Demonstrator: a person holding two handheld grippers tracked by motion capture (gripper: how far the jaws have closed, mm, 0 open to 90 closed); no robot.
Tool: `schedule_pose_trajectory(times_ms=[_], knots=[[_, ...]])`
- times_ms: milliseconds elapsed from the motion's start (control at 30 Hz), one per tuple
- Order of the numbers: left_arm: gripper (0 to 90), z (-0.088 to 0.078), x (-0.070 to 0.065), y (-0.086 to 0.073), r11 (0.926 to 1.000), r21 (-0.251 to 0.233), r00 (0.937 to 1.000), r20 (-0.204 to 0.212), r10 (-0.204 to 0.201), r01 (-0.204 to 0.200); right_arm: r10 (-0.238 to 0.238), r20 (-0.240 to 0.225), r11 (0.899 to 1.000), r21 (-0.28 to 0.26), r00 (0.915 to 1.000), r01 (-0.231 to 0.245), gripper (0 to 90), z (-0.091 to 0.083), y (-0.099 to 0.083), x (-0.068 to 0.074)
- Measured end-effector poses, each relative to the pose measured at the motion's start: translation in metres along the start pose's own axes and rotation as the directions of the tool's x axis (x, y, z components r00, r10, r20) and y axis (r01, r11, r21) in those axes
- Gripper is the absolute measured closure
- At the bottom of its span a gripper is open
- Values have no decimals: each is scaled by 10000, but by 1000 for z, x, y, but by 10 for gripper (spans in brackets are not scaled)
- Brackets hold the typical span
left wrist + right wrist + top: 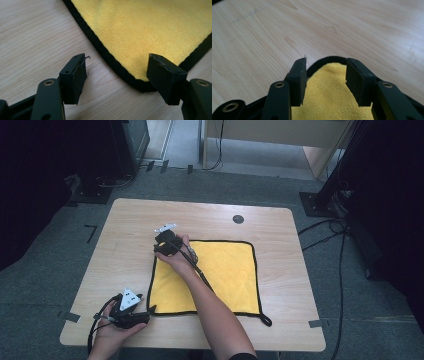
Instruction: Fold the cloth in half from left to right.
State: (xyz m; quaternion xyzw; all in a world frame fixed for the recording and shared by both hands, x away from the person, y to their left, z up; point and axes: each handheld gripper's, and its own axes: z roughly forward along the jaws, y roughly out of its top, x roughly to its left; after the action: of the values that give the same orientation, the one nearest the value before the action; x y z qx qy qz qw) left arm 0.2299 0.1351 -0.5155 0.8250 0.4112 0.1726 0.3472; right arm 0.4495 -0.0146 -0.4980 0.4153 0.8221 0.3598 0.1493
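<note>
Cloth [220, 275] is flat on the table [125, 235], edges square to it. My left claw [117, 75] gapes wide, empty, at its near corner. Farther off, my right claw [325, 75] straddles the far corner, half open, pads not pinching. High view alone shows the whole square.

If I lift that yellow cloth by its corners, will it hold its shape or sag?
The yellow fleecy cloth with black edging lies flat against the wooden table, so it is probably floppy and will sag. Its fuzzy pile should grip well rather than slip. It looks thin, so likely light; the corner between the right gripper jaws may bunch.
</note>
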Motion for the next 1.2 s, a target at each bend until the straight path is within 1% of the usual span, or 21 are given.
schedule_pose_trajectory(times_ms=[100,167,233,267,300,333,400,433,500,533,633,667,733,767,867,967,1000,1033,1067,1133,1200], knots=[[326,-1,-3,1,10000,81,9999,-132,-22,23,-11,59,9997,259,10000,10,491,10,-5,-2],[381,-2,-4,1,9999,129,10000,-27,35,-35,-65,140,9998,170,9999,63,510,12,-5,-2],[420,-2,-5,2,9999,145,10000,46,51,-52,-157,216,9996,256,9996,151,533,12,-4,-1],[448,-3,-6,2,9999,130,9998,147,97,-99,-74,233,9996,256,9997,68,569,13,-3,-1],[489,-3,-7,2,9998,157,9997,190,131,-134,-55,285,9997,240,9996,48,626,13,-2,-3],[515,-3,-8,2,9997,158,9995,271,175,-179,78,339,9996,259,9994,-87,660,13,-1,-4],[604,-4,-9,3,9992,207,9986,407,323,-332,376,487,9988,304,9981,-391,794,14,2,-7],[625,-4,-9,3,9992,245,9985,448,307,-319,562,429,9979,298,9975,-575,839,15,3,-9],[687,-5,-8,3,9993,260,9981,554,261,-275,840,305,9959,323,9960,-850,885,17,5,-12],[711,-5,-7,3,9995,248,9980,600,176,-191,806,338,9958,412,9962,-820,890,18,7,-13],[775,-6,-4,3,9996,272,9978,653,78,-96,162,617,9980,601,9980,-199,898,19,12,-7],[784,-6,-3,2,9996,267,9982,599,78,-94,-97,727,9986,526,9973,59,898,19,13,-6],[810,-7,-3,2,9996,245,9992,364,152,-161,-131,846,9996,271,9963,109,900,18,14,-5],[817,-7,-2,2,9995,261,9994,279,194,-201,-83,830,9998,165,9965,69,900,18,15,-6],[839,-9,2,1,9998,216,10000,-28,12,-11,438,713,9989,-201,9965,-425,900,15,17,-9],[859,-14,7,0,9998,130,9993,-352,-123,128,624,492,9968,-539,9968,-597,900,9,22,-10],[866,-17,8,1,9999,67,9991,-419,-74,77,671,332,9959,-629,9972,-650,900,6,25,-10],[873,-21,7,2,9999,24,9982,-593,124,-122,635,208,9956,-709,9978,-619,900,4,28,-11],[877,-30,5,6,9984,-122,9929,-1064,536,-552,582,91,9956,-735,9983,-574,900,2,31,-11],[881,-40,2,11,9972,-407,9907,-1236,573,-627,480,-29,9954,-827,9988,-481,899,-6,39,-9],[881,-51,-4,19,9931,-905,9884,-1383,620,-749,391,-134,9943,-989,9991,-402,899,-14,45,-11]])
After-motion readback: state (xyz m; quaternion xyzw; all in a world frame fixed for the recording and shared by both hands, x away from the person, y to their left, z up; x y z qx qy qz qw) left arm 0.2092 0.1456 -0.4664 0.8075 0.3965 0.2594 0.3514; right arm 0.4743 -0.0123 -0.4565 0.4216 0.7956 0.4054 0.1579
